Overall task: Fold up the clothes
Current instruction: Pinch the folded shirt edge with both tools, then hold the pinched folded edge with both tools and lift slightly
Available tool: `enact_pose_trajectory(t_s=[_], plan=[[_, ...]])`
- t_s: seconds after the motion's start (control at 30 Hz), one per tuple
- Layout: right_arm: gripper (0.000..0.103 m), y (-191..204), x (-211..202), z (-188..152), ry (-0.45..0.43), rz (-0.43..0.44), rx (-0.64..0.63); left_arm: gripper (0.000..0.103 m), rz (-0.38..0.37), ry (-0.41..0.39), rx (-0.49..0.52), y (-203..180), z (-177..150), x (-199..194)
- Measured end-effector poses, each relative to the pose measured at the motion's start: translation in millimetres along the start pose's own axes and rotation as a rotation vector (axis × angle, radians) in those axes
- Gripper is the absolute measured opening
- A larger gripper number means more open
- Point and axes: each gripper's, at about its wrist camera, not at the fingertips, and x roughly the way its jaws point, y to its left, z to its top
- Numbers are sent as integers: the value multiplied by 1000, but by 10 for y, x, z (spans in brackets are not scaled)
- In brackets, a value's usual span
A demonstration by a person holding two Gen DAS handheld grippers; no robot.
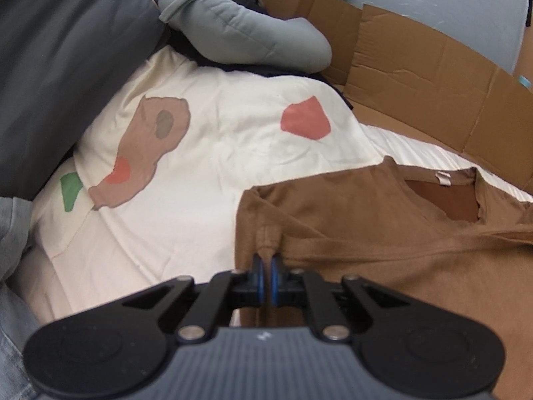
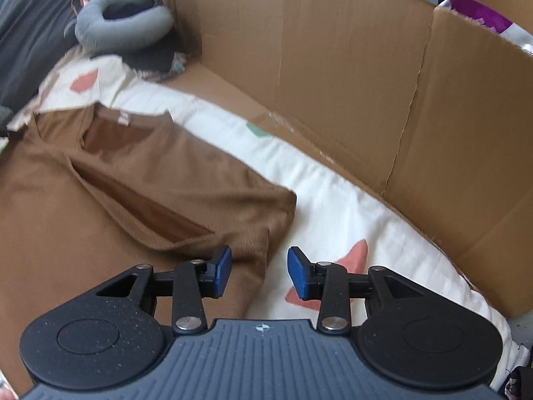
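Note:
A brown T-shirt [image 1: 383,233] lies spread on a cream sheet with coloured patches [image 1: 216,140]. Its neck opening with a white label faces the far side. My left gripper [image 1: 266,266] is shut on a pinched fold of the shirt near its left shoulder. In the right wrist view the same shirt [image 2: 133,183] lies to the left, one sleeve reaching to the right. My right gripper [image 2: 259,271] is open and empty, low over the shirt's right edge where it meets the sheet [image 2: 333,206].
Cardboard walls [image 2: 333,66] stand along the far and right sides of the sheet. A grey curved pillow [image 1: 240,30] and dark clothes lie at the far left. A dark grey cushion [image 1: 60,66] rises on the left.

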Motion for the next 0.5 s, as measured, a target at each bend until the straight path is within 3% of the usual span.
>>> enact_pose_trajectory(t_s=[0.13, 0.2, 0.23, 0.27, 0.5], plan=[[43, 50, 152, 20, 32, 19, -37, 5, 3, -3, -3, -4, -7, -7], [28, 54, 196, 75, 42, 33, -53, 5, 4, -6, -9, -4, -15, -13], [10, 44, 201, 109, 48, 36, -54, 5, 3, -8, -11, -5, -20, -18], [6, 33, 205, 142, 54, 38, -56, 5, 3, -10, -12, -5, -24, -23], [3, -136, 227, 203, 77, 40, 71, 5, -11, -17, -81, 102, -36, -43]])
